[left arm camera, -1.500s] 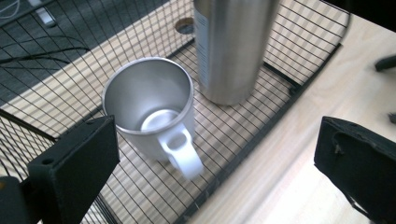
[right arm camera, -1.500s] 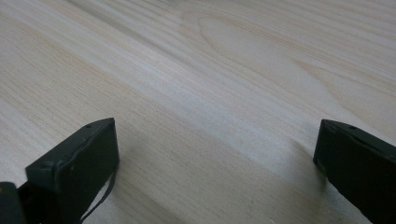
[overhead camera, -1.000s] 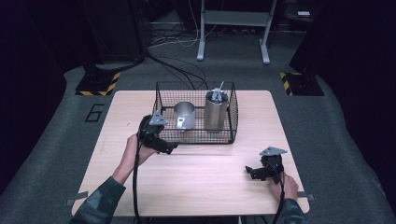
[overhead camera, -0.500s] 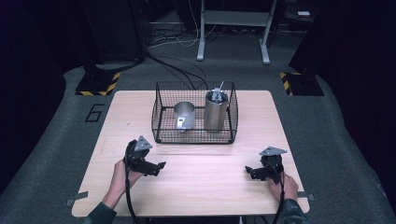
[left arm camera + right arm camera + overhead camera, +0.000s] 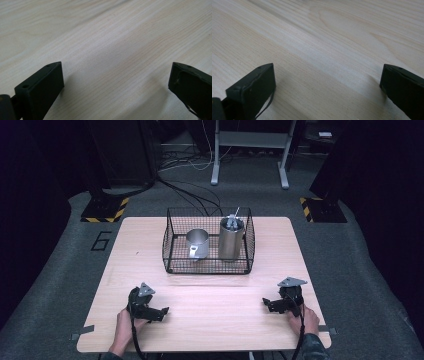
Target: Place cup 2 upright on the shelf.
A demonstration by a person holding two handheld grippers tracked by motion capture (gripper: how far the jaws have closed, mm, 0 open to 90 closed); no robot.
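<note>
Your pale wood tabletop (image 5: 280,250) carries a black wire basket (image 5: 172,247) at its far middle, and both claws rest near you.

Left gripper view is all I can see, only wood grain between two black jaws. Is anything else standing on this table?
Observer: Yes, a black wire basket stands at the table's far middle.
Operator: Is something inside it?
Observer: A short metal cup and a taller metal cylinder stand side by side.
Operator: Where is the other gripper?
Observer: The right gripper rests at the near right of the table, jaws apart, holding nothing.
</note>
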